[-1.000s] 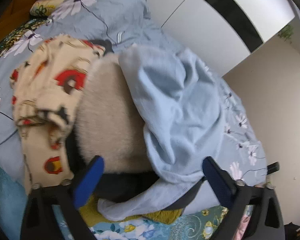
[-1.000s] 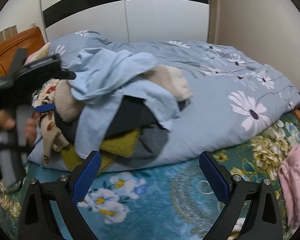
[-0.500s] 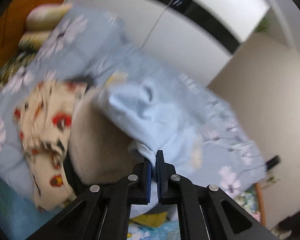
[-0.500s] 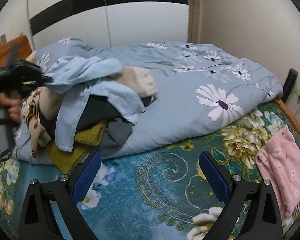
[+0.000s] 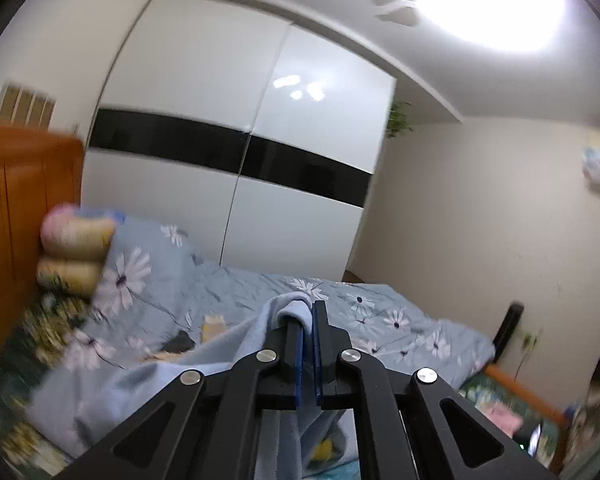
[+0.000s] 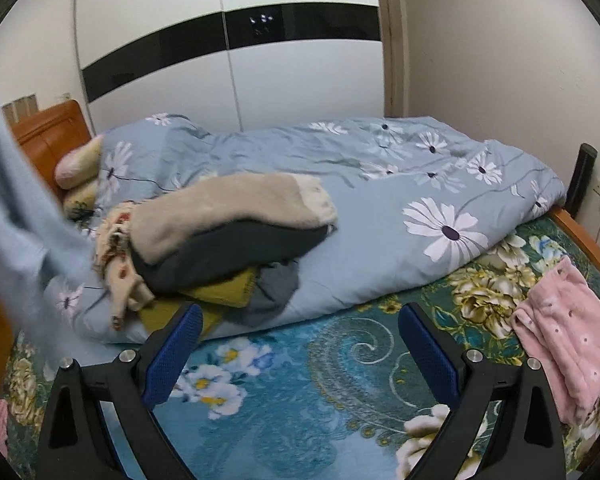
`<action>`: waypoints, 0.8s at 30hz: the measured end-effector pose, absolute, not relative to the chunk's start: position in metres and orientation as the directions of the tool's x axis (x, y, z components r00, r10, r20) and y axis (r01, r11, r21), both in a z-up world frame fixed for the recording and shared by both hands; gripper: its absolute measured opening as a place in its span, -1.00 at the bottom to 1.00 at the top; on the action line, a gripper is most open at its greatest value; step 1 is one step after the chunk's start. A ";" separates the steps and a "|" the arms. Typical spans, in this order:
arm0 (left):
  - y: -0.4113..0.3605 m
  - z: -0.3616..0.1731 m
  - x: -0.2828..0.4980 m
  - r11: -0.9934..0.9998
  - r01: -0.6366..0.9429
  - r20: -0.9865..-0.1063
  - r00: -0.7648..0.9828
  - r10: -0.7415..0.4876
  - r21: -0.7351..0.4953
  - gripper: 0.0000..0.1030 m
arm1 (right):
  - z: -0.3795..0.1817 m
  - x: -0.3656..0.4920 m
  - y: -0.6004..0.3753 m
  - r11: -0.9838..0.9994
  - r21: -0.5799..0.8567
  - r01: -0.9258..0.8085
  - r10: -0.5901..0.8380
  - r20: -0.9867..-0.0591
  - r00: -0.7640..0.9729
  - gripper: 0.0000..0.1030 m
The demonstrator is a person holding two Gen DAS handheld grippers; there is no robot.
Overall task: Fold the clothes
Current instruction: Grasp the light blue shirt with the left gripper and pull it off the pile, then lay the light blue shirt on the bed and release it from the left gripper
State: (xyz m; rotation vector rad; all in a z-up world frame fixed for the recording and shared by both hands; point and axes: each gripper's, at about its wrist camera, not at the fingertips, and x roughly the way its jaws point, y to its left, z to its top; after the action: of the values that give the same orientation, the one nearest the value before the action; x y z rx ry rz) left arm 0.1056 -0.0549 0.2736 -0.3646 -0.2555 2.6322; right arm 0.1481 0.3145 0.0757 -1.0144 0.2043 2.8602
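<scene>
My left gripper (image 5: 307, 312) is shut on a light blue garment (image 5: 236, 344), which hangs from its jaws lifted high above the bed. The same garment (image 6: 16, 216) hangs blurred at the left edge of the right wrist view. My right gripper (image 6: 300, 348) is open and empty above the floral sheet (image 6: 300, 380). Beyond it lies the clothes pile: a beige fluffy garment (image 6: 228, 208) on top, a dark grey one (image 6: 228, 252), a mustard one (image 6: 224, 292) and a cream patterned one (image 6: 120, 248).
A blue daisy duvet (image 6: 420, 184) covers the back of the bed. A pink garment (image 6: 568, 332) lies at the right edge. Pillows (image 6: 80, 160) sit against the wooden headboard (image 6: 48, 132). A white wardrobe (image 6: 228, 60) stands behind.
My left gripper closed on the light blue garment and lifted it up off the pile, tilting upward. The right gripper drew back a little and stayed open.
</scene>
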 end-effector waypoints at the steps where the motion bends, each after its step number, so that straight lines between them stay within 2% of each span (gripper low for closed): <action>1: -0.053 0.270 0.113 -0.873 -0.436 -0.233 -0.846 0.480 -0.219 -0.92 | 0.077 0.151 0.309 -0.987 0.094 -0.128 0.040 -0.629 -0.776 0.91; 4: -0.039 0.246 0.132 -0.865 -0.467 -0.320 -0.804 0.502 -0.182 -0.92 | 0.076 0.160 0.290 -0.991 0.094 -0.091 0.011 -0.633 -0.774 0.91; 6: -0.027 0.212 0.130 -0.848 -0.481 -0.404 -0.747 0.529 -0.220 -0.92 | 0.071 0.166 0.279 -0.993 0.097 -0.068 -0.010 -0.643 -0.766 0.91; 10: 0.012 0.125 0.119 -0.830 -0.466 -0.590 -0.591 0.550 -0.306 -0.92 | 0.058 0.177 0.265 -0.995 0.096 -0.035 -0.038 -0.674 -0.738 0.91; 13: 0.035 0.046 0.088 -0.857 -0.391 -0.726 -0.472 0.501 -0.337 -0.92 | 0.046 0.181 0.267 -0.994 0.099 -0.042 -0.041 -0.708 -0.705 0.91; 16: 0.036 -0.013 0.065 -0.882 -0.273 -0.790 -0.398 0.467 -0.385 -0.92 | 0.036 0.183 0.276 -0.991 0.106 -0.080 -0.026 -0.742 -0.669 0.91; 19: 0.032 -0.036 0.057 -0.884 -0.204 -0.810 -0.356 0.467 -0.421 -0.86 | 0.027 0.184 0.288 -0.987 0.111 -0.119 -0.009 -0.768 -0.641 0.91; 21: 0.029 -0.031 0.063 -0.868 -0.238 -0.796 -0.348 0.495 -0.436 -0.72 | 0.020 0.182 0.295 -0.984 0.118 -0.136 -0.010 -0.788 -0.616 0.91; 23: 0.022 -0.026 0.070 -0.868 -0.266 -0.787 -0.370 0.494 -0.420 -0.19 | 0.010 0.176 0.299 -0.981 0.131 -0.144 -0.022 -0.811 -0.584 0.91; 24: 0.018 -0.025 0.076 -0.867 -0.273 -0.780 -0.383 0.495 -0.416 -0.08 | 0.005 0.172 0.297 -0.980 0.139 -0.140 -0.035 -0.821 -0.570 0.90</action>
State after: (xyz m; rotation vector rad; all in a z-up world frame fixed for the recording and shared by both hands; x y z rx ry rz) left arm 0.0760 0.0183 -0.0254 -1.3851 -0.3028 2.2646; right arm 0.1723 0.2973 0.0051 -1.4266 0.2908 2.7165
